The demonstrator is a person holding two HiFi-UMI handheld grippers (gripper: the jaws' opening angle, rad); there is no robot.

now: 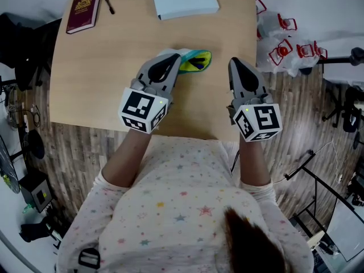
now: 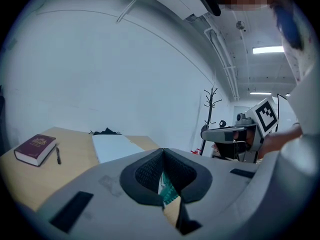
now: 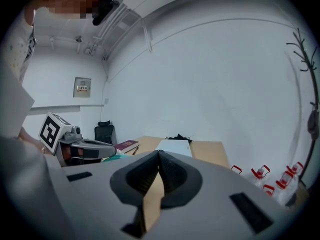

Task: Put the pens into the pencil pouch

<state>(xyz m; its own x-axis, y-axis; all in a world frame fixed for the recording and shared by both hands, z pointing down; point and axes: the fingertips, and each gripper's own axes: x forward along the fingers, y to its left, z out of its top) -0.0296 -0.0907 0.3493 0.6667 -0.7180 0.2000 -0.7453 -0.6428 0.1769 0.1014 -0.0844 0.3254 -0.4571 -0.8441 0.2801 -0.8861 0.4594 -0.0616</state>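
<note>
While the pencil pouch (image 1: 197,60) lies on the tabletop (image 1: 108,73) by its tip, left tool (image 1: 175,57) and right tool (image 1: 235,62) are both closed, gripping nothing.

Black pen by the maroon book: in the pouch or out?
Out. The pen lies on the bare table beside the book at the far corner, well apart from the pouch.
</note>
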